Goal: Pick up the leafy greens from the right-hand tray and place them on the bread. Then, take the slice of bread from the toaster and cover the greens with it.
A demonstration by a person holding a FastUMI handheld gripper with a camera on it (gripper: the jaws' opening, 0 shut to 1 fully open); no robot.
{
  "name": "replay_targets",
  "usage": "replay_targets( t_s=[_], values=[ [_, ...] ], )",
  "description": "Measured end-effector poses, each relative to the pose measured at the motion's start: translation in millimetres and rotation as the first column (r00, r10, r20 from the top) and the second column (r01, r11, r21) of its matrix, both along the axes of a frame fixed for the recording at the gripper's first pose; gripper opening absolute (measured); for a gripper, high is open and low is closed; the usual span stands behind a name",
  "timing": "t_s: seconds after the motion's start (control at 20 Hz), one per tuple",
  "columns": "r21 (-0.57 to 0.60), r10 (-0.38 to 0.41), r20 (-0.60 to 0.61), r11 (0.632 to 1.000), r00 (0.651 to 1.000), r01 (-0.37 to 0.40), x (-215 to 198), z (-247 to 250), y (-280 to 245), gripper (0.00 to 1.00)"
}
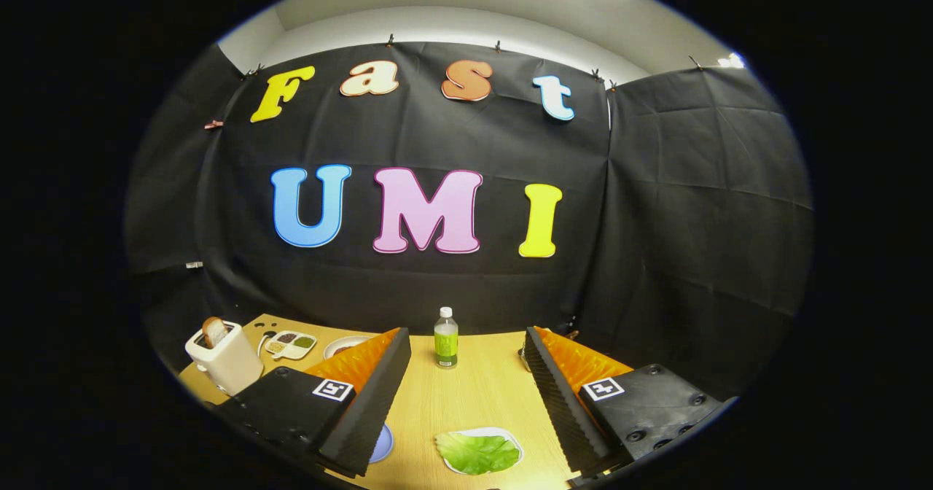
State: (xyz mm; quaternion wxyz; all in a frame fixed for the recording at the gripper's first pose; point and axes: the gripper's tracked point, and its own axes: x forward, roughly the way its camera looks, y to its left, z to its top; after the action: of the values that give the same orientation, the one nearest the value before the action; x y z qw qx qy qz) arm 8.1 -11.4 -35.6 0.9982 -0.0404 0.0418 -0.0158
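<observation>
My gripper hangs above the wooden table, open, with nothing between its wide-apart fingers. Below the gap, nearer the right finger, a green leafy piece lies on a white tray. A white toaster stands at the table's far left, beyond the left finger, with a bread slice sticking up out of its slot. A blue plate peeks out from under the left finger; whether bread lies on it is hidden.
A small bottle with a green label stands upright at the back of the table, straight ahead between the fingers. A white divided dish of seasonings and a round white plate lie behind the left finger.
</observation>
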Motion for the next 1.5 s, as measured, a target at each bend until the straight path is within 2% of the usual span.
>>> replay_targets(
  t_s=[0.25,0.4,0.8,1.0,1.1,1.35,1.5],
  values=[
    [0.003,0.055,-0.128,0.998,0.990,-0.055,20,-61,-12,0.98],
    [0.002,0.055,-0.217,0.998,0.975,-0.055,28,-103,-24,0.98],
    [0.015,0.110,-0.426,0.993,0.898,-0.115,28,-194,-30,0.98],
    [-0.024,0.142,-0.514,0.984,0.846,-0.179,24,-232,-31,0.98],
    [-0.003,0.168,-0.568,0.979,0.805,-0.206,21,-254,-28,0.98],
    [-0.038,0.155,-0.684,0.968,0.713,-0.247,19,-306,-45,0.99],
    [-0.079,0.137,-0.730,0.956,0.669,-0.282,18,-327,-57,0.99]
  ],
)
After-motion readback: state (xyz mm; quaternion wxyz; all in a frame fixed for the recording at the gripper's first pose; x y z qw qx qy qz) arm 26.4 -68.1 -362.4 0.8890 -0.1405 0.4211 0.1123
